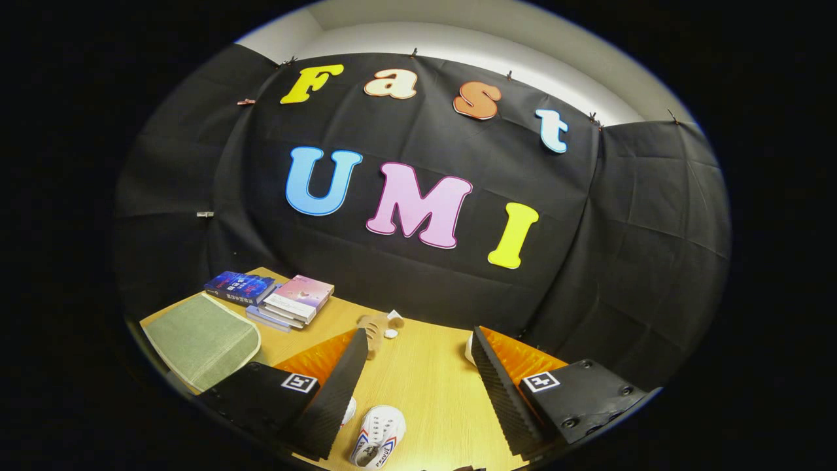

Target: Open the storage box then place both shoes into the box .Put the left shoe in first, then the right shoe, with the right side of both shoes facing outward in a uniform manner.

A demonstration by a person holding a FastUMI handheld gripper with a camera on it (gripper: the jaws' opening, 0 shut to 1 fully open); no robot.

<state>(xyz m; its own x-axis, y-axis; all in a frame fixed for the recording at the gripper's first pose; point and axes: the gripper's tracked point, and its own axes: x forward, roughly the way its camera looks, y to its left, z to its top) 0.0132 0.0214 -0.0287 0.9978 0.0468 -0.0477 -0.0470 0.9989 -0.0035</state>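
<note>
The gripper (418, 386) is held high over the wooden table (425, 373), and its 2 fingers are spread wide apart with nothing between them but bare wood. Nothing is gripped. It looks as if the gripper is held back and open so that the whole table can be looked over before anything is picked. 1 white shoe (378, 445) with red and blue stripes is seen low down between the fingers, close under the gripper, at the near edge of the table. A bit of a second white shoe (349, 411) is seen just beside it, mostly hidden by the left finger. Which shoe is the left one cannot be told from here. The 2 shoes seem to be kept close together, likely so they can be taken 1 after the other. The storage box cannot be made out for sure, so its place is left unsaid. Beyond the fingers, near the far edge by the black cloth wall (641, 261), a small tan toy figure (376, 327) and some small white bits are set. At the far left corner a pile of books (274, 297) is stacked, and a green mat (203, 340) is laid along the left edge. These seem to be put out of the way of the shoes. The task looks to be at its start, with the shoes not yet lifted.
</note>
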